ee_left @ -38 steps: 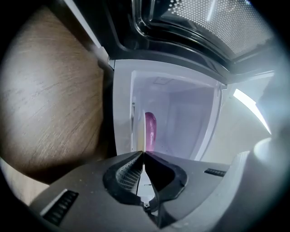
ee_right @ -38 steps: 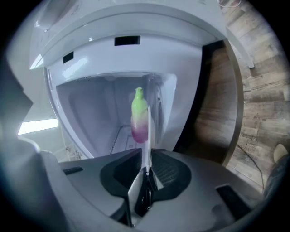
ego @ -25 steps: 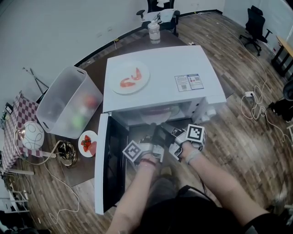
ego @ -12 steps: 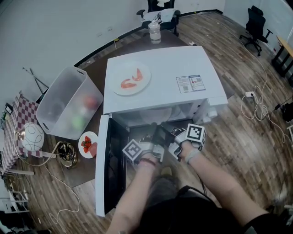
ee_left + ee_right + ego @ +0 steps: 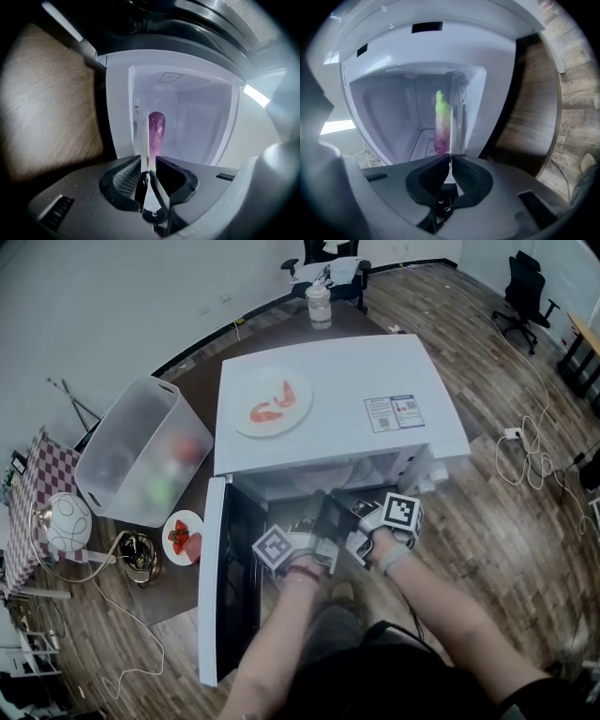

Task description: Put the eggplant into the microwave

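Eggplant [image 5: 156,132] on plate [image 5: 144,143], seemingly inside microwave [image 5: 337,423]

The white box-shaped microwave [image 5: 337,418] has a smooth, satin shell that looks like painted metal. Its door [image 5: 230,577] carries a dark glossy pane, and the cavity walls are smooth and faintly shiny. The long purple eggplant [image 5: 156,131] has glossy skin that fades to a duller green end. The thin clear glassy plate [image 5: 144,140] is pinched by the left hand-held gripper [image 5: 149,159] and the right hand-held gripper [image 5: 450,158], both of matt dark plastic with finely textured pads. The large translucent plastic bin [image 5: 131,451] looks frosted, and the wood-plank floor [image 5: 506,512] is matt and grained.
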`<state>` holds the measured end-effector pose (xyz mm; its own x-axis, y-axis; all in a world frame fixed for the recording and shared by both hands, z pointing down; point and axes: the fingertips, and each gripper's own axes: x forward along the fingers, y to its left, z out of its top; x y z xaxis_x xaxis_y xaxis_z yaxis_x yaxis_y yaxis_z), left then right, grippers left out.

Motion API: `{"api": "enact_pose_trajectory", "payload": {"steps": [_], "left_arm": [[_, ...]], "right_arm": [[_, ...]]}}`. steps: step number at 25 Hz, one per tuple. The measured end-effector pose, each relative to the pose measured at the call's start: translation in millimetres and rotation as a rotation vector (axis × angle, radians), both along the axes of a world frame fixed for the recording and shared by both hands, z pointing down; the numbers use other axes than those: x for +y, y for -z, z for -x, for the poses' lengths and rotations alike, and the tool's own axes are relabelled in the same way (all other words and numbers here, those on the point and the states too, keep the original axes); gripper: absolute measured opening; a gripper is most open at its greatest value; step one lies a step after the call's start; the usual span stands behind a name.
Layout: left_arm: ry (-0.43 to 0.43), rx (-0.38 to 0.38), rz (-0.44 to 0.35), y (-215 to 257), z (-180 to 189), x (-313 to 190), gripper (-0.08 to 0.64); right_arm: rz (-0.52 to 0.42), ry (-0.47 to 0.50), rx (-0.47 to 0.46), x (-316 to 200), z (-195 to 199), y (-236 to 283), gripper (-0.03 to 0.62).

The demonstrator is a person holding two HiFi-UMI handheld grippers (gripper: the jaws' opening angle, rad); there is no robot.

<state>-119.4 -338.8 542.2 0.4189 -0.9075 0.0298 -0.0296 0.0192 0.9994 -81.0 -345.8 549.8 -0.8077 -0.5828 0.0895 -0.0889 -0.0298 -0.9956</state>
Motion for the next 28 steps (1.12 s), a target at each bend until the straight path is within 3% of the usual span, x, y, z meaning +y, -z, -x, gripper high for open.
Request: {"api": "enact_pose_trajectory", "payload": {"steps": [6, 9, 13, 16, 21, 23, 25, 28], "left_arm": [[-0.062, -0.075, 0.007, -8, -6, 7, 0.106], [-0.113, -0.152, -0.010, -12, -12, 11, 0.093], [-0.146, -0.341, -0.064, -11, -13, 14, 0.003], [-0.161, -0.486, -0.104, -9, -10, 15, 0.000], [-0.197, -0.828, -0.189, -2, -6, 15, 0.000], [-0.214, -0.930, -0.220, 1, -8, 13, 0.000], [-0.228, -0.991, -0.240, 3, -11, 10, 0.000], [-0.216, -1.018, -0.255, 5, -11, 6, 0.000]], "right_arm": [[-0.003, -0.008, 0.004, -5, 1, 1, 0.021], [-0.002, -0.011, 0.009, -5, 1, 0, 0.021], [-0.005, -0.009, 0.014, -5, 1, -1, 0.021], [-0.010, -0.006, 0.020, -6, 1, -1, 0.021], [-0.020, -0.002, 0.025, -6, 1, 0, 0.021], [-0.027, 0.000, 0.035, -7, 1, 0, 0.021], [-0.033, 0.002, 0.042, -7, 1, 0, 0.021], [-0.033, -0.001, 0.047, -7, 2, 0, 0.021]]}}
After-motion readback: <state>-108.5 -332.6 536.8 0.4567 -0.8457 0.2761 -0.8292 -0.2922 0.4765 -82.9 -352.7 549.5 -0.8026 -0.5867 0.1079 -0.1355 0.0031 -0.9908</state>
